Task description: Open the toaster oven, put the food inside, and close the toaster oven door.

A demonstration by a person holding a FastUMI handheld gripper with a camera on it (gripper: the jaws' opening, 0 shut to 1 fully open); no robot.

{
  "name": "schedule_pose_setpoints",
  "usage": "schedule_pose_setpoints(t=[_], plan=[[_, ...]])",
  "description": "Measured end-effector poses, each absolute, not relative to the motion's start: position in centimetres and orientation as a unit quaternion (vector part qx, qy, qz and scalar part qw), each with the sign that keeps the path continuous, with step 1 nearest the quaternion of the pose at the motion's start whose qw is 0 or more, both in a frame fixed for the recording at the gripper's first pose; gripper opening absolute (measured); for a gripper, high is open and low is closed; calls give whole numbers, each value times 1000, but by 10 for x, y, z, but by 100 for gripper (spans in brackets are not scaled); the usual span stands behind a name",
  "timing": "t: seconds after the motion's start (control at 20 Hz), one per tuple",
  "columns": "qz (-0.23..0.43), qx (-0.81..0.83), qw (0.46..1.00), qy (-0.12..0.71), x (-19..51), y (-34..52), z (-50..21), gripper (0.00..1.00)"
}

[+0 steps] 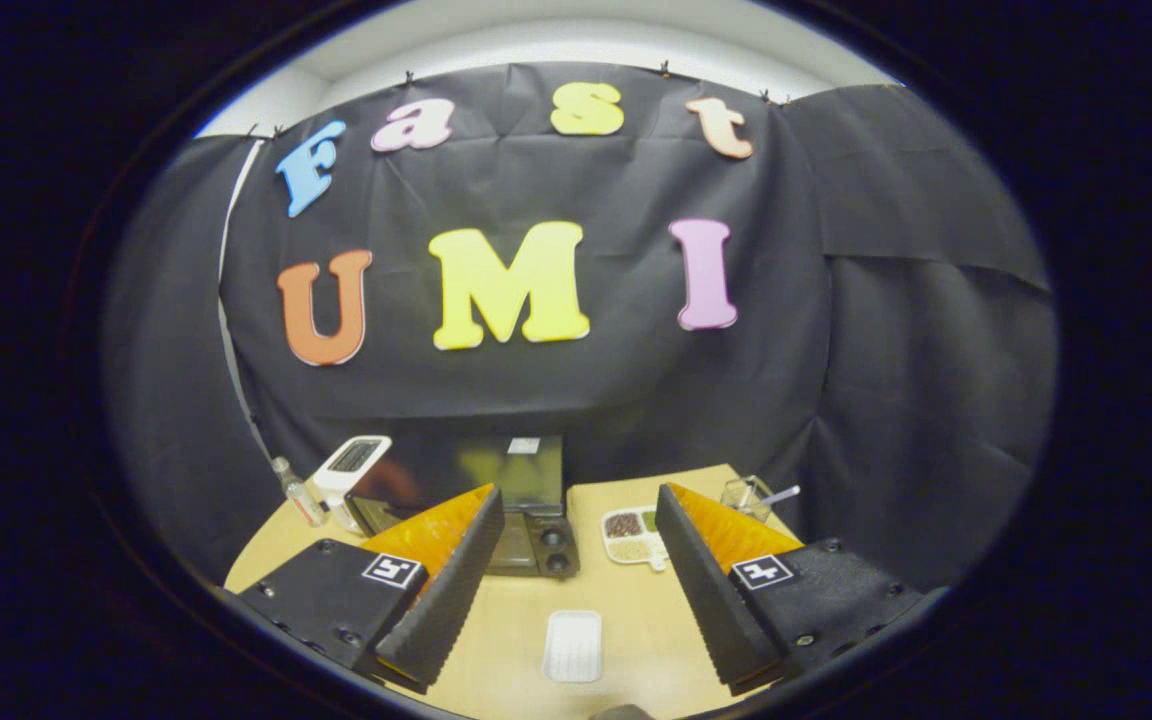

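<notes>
Currently gripper fingers spread wide, holding nothing, above the desk. White tray lies on the desk between them. Beyond the fingers: toaster oven, door shut, partly behind one finger; divided dish beside it; glass with a straw; clear bottle far side.

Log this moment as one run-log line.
hand-held gripper: open, empty | toaster oven: door closed, beyond fingers | white tray: between fingers, on table
</notes>
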State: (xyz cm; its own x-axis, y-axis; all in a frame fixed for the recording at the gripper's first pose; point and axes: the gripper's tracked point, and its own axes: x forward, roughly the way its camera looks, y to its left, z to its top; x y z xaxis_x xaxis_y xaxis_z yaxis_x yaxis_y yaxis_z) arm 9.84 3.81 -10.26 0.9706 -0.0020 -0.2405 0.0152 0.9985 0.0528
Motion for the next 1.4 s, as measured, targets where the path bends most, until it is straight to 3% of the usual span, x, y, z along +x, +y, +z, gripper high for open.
schedule_pose_setpoints(t=[0.5,1.4], plan=[[0,12,998,58,43,-29,-25,99],[13,15,999,35,28,-70,-15,99]])
